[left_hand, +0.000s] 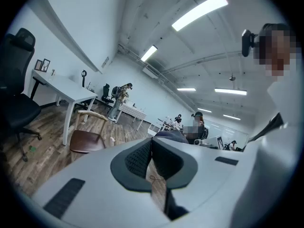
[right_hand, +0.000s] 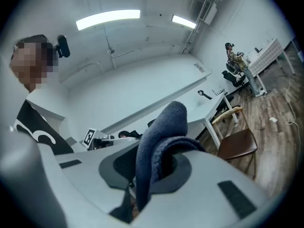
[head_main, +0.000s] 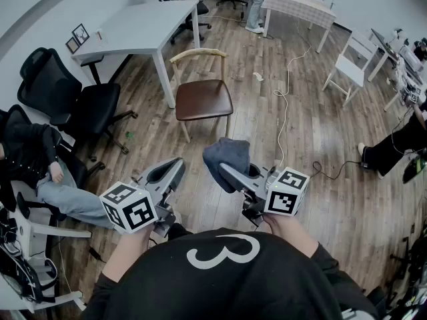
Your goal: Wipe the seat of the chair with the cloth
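The right gripper [head_main: 235, 176] has its jaws clamped on the folded grey-blue cloth [head_main: 227, 155], which bulges up and forward past their tips. The left gripper [head_main: 171, 172] has its jaws pressed together, with nothing between them. Ahead of both pairs of jaws and well apart from them, the chair [head_main: 203, 99] with its brown seat stands on the wooden floor [head_main: 320, 132], just beside a white bench [head_main: 140, 20].

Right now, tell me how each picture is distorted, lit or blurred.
Head view: fisheye curves the floor, even light, chair sharp. Left gripper view: dark round edges, bright ceiling strips glare. Right gripper view: same dark edges, cloth looms large and slightly soft.
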A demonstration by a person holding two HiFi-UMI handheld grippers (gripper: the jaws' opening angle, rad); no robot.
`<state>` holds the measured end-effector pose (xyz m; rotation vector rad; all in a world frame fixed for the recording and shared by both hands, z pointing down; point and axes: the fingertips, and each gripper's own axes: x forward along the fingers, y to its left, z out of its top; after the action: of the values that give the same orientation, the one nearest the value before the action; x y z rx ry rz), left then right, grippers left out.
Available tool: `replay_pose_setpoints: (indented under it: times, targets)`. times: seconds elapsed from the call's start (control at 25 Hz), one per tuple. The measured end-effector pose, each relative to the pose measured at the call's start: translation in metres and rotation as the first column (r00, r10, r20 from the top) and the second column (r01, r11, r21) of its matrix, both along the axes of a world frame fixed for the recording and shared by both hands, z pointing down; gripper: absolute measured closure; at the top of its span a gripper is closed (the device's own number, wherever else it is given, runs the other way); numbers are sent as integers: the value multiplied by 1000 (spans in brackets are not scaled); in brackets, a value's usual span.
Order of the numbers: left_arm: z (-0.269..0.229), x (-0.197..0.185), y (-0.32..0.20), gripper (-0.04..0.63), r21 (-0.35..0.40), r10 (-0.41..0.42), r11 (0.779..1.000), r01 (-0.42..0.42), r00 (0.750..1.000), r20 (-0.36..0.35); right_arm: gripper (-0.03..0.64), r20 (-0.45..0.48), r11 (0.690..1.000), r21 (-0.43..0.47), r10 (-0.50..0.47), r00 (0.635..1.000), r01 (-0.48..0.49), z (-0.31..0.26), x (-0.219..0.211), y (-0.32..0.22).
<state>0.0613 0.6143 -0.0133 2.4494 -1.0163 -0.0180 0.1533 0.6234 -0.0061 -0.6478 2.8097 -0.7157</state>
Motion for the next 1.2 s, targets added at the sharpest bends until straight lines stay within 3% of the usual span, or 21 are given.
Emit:
replay_pose_setpoints:
  times: [0.36, 0.68, 0.96, 1.12, 1.2]
  targets:
    - [6, 1, 3, 581, -13, 2, 1000, -2, 1000, 6, 570, 4, 1000, -15, 14, 1000, -14, 5, 5, -1]
    - [29, -7, -38, 580, -57, 25, 998, -26, 999, -27, 569, -34, 997, -62, 45, 998, -47, 29, -5, -43]
    - [75, -37, -137, 580, -175, 40, 983, -51, 997, -68, 569, -61, 985, -160, 53, 997, -62, 70, -28, -140]
    - [118, -82, -223, 580, -310, 22, 950, -49, 996, -91, 569, -29, 936, -344, 72, 997, -77, 105, -62, -219]
    - [142, -100, -259, 580, -370, 15, 928, -46, 996, -85, 569, -65, 912, -398, 79, 995, -99, 129, -74, -254]
